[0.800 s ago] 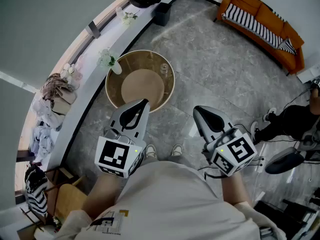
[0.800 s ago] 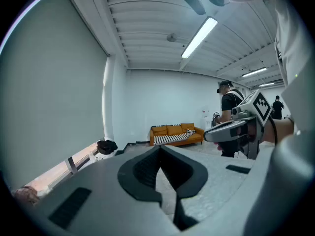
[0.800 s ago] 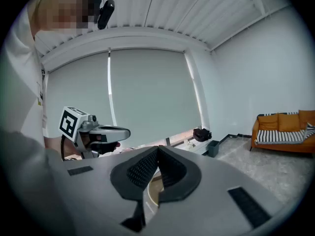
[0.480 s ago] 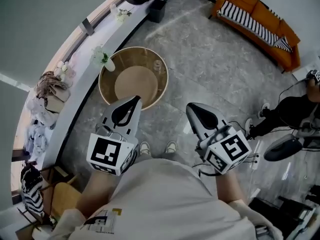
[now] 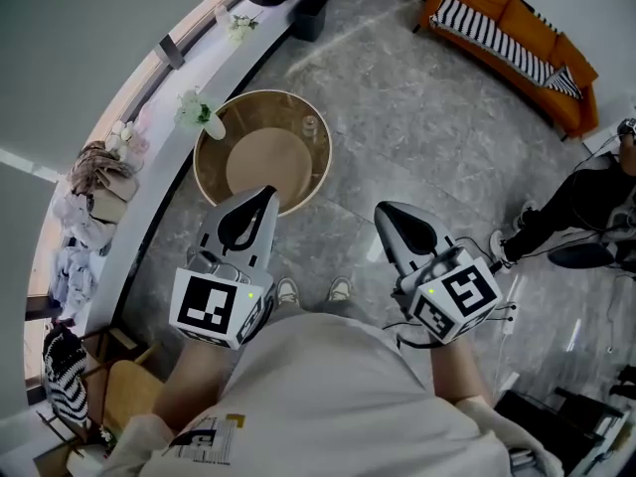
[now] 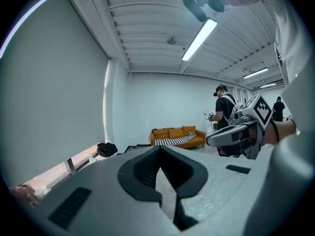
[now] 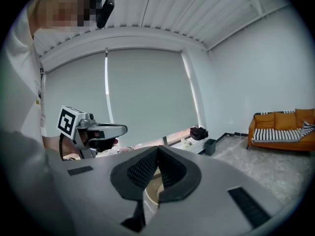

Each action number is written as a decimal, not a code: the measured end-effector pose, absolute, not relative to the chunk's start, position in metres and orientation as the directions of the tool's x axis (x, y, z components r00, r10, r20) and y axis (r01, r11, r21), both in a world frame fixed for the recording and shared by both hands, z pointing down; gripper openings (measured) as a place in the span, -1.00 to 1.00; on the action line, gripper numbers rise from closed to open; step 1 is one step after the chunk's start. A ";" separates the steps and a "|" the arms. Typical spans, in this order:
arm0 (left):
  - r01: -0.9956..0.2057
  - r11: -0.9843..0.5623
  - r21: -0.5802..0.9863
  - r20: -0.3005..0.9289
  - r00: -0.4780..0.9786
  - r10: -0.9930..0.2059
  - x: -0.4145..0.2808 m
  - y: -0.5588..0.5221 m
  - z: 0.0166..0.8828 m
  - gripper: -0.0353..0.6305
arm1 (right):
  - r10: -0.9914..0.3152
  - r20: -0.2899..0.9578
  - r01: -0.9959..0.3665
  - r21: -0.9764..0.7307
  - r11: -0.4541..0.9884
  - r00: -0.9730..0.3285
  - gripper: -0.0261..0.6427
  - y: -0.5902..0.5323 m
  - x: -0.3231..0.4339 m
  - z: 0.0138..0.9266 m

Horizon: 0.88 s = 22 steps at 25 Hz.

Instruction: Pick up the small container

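Your left gripper (image 6: 158, 154) has its jaws pressed together on nothing, and your right gripper (image 7: 157, 155) is likewise closed and empty. You hold both in front of your body, well apart from the round table (image 5: 212, 167) ahead. The small container (image 5: 311, 125), seemingly clear glass, stands untouched near the table's far right rim, so the whole pickup is left: approach, open, grasp, lift. No brand or writing is legible; each cube (image 5: 221, 309) carries only square markers.
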<state>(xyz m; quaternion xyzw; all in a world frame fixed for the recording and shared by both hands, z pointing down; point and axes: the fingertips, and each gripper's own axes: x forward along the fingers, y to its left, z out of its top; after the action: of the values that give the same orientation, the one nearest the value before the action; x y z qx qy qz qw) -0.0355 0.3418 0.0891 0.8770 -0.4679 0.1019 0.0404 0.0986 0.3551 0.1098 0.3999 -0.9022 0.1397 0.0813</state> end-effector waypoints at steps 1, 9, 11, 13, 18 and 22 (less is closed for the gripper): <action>-0.830 -0.558 -0.025 0.217 0.540 -0.813 -0.033 0.342 0.089 -0.87 | -0.698 0.259 -0.743 -0.186 0.643 -0.668 -0.90 0.355 0.101 0.110; -0.848 -0.529 -0.021 0.216 0.513 -0.831 -0.011 0.341 0.091 -0.87 | -0.685 0.258 -0.731 -0.188 0.656 -0.681 -0.90 0.354 0.125 0.113; -0.850 -0.527 -0.025 0.218 0.510 -0.832 -0.003 0.340 0.091 -0.87 | -0.679 0.259 -0.725 -0.186 0.663 -0.687 -0.90 0.353 0.131 0.115; -0.850 -0.526 -0.028 0.221 0.508 -0.833 0.006 0.339 0.092 -0.87 | -0.674 0.254 -0.719 -0.184 0.671 -0.694 -0.90 0.351 0.138 0.116; -0.851 -0.524 -0.036 0.224 0.504 -0.834 0.035 0.338 0.093 -0.88 | -0.675 0.240 -0.715 -0.189 0.673 -0.698 -0.90 0.348 0.164 0.115; -0.849 -0.526 -0.047 0.229 0.503 -0.833 0.051 0.337 0.096 -0.88 | -0.674 0.246 -0.716 -0.189 0.672 -0.697 -0.90 0.349 0.181 0.121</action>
<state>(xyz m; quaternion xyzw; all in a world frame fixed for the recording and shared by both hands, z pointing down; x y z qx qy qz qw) 0.0510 0.3372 0.0963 0.8662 -0.4856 0.1120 0.0356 0.1814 0.3489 0.1206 0.3814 -0.9110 0.1364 0.0778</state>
